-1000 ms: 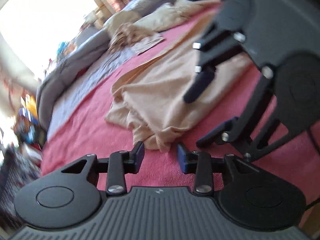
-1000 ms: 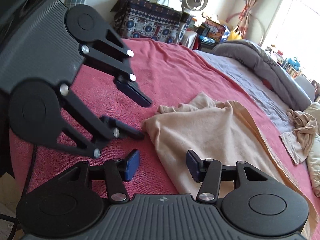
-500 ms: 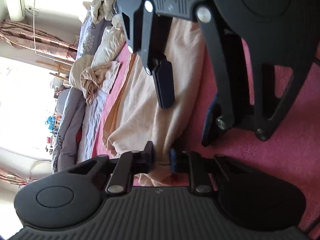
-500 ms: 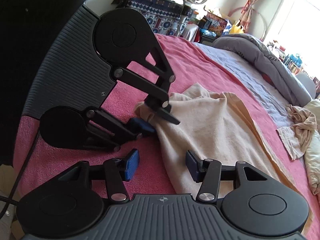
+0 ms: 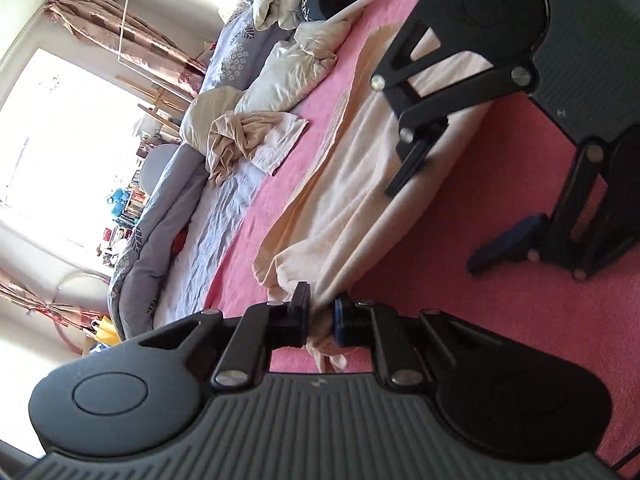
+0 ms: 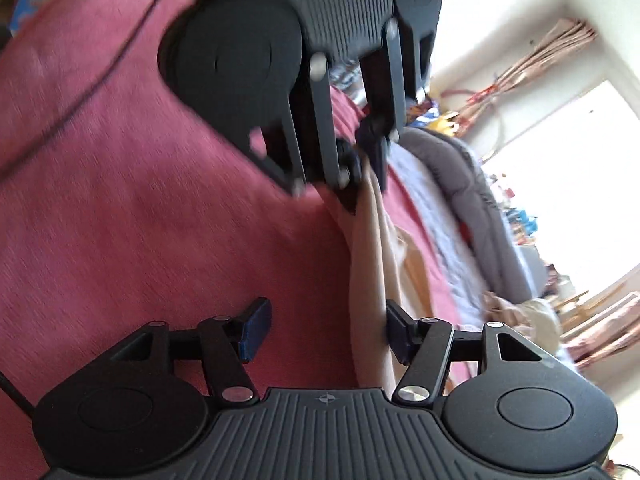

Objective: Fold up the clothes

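Garment (image 5: 360, 184), cream and crumpled, stretched along the pink bedspread (image 5: 500, 320). Left gripper (image 5: 320, 316) clamped tight on one bunched corner, cloth squeezed between the pads and spilling out below them. Right gripper (image 6: 326, 334) spread wide over the same cloth's long edge, one finger (image 6: 396, 336) touching or just beside the fabric, the other finger (image 6: 254, 332) out above bare pink. Farther along in the right view, the left tool pinching the lifted end, fabric hanging down from it, blurred. Beyond: tan clothes heap (image 5: 236, 140), grey quilt (image 6: 472, 200), bright window (image 5: 52, 148).
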### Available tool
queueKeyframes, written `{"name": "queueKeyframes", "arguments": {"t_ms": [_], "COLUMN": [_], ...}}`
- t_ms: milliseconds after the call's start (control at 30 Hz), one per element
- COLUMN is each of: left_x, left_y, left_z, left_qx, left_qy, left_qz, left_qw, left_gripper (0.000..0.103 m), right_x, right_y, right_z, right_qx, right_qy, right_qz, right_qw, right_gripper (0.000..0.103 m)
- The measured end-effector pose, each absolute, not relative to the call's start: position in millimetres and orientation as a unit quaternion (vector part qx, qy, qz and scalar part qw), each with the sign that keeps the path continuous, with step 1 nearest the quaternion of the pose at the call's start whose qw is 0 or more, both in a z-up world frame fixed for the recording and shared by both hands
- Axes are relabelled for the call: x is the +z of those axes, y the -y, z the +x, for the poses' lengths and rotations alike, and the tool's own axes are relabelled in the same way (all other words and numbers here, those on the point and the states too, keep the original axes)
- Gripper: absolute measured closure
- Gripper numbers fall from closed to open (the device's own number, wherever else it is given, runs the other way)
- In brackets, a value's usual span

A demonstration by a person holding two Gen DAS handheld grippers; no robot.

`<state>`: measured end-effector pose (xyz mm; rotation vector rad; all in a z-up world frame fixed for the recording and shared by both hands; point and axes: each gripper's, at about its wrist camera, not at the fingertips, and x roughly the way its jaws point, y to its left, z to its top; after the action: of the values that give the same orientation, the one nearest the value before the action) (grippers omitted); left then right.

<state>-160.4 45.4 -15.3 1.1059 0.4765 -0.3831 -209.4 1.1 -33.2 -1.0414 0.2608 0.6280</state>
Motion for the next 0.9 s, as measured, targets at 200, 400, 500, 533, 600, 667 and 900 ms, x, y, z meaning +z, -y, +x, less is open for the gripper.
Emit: {"name": "queueKeyframes", "arguments": {"t_ms": [200,400,500,533,600,667,900], "left_x": [-17.6,-25.5,-19.2,-16.7,-11.6,-8.1,-51.5], "left_y": [-52.7,-65.5,-54.5,-48.5,-36.6,-24.2,12.7], "left_z": [-165.6,-174.1,-180.5,-182.9,-187.7,-191.6,-165.9], "left_qx": [-0.181,-0.175,-0.207,-0.222,-0.253,-0.281,-0.249], "left_qy": [-0.235,-0.255,-0.234,-0.223,-0.202,-0.182,-0.171], "left_qz": [0.522,0.525,0.521,0.52,0.517,0.516,0.578], "left_qw": [0.8,0.793,0.795,0.794,0.792,0.788,0.758], "left_gripper": [0.085,0.077,0.049,0.037,0.024,0.023,0.039], "right_x": [-43.7,-46.1,-46.5,-44.8,-41.7,-36.9,-34.8], "right_y": [20.6,47.3,48.5,47.9,46.7,49.7,53.0], "right_z": [-193.7,-205.2,-208.3,-207.9,-207.0,-212.9,-218.3], "right_qx": [0.231,0.229,0.232,0.233,0.235,0.234,0.227], "right_qy": [-0.136,-0.13,-0.126,-0.125,-0.123,-0.123,-0.102], "right_qz": [-0.501,-0.513,-0.514,-0.513,-0.513,-0.511,-0.528], "right_qw": [0.823,0.817,0.816,0.816,0.816,0.818,0.812], "right_gripper": [0.096,0.097,0.097,0.098,0.098,0.098,0.098]}}
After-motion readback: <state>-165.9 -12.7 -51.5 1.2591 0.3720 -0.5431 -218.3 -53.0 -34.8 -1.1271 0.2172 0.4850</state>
